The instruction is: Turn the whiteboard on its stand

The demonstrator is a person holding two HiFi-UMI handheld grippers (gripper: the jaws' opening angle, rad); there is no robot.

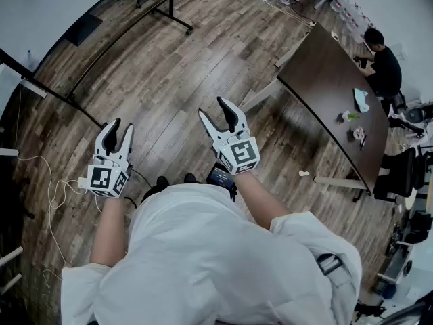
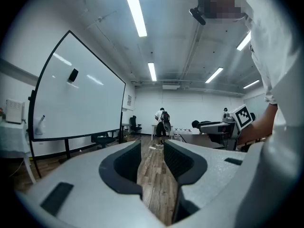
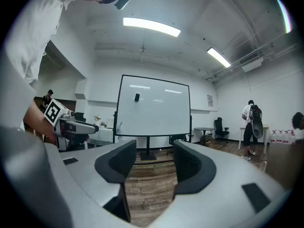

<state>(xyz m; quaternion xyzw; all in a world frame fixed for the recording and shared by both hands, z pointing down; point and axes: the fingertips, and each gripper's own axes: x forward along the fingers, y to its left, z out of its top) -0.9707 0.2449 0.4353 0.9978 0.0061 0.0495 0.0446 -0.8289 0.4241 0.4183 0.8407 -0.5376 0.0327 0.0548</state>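
Large white whiteboard in a black frame [image 2: 76, 96] stands at the far left of the room on its black stand [image 3: 147, 145]. It's well apart from both grippers and nothing is touching it. There's a small black block [image 3: 137, 97] stuck high on its face.

Left gripper [image 1: 120, 128]: jaws only a narrow slit apart, brown wood-plank floor [image 1: 203, 46] showing through, nothing held.
Right gripper [image 1: 212, 108]: jaws clearly wider apart, also empty, aimed roughly straight at the board.
Both are held about level in front of the person. Long dark-brown table [image 1: 325, 87] is off to the right, out of the way.

My read is that the step in hand is the approach; the turn hasn't started. To do it well:
- Close in square to the board before reaching.
- Grip the black frame, not the white face, with one gripper per side edge so the push is balanced.
- The left gap looks tight, so check it clears the frame thickness first.
- Can't tell from here which axis it pivots on, or whether there's a lock. Check the side posts.
- Turn slowly. The stand could skid on the floor and the black block may drop.
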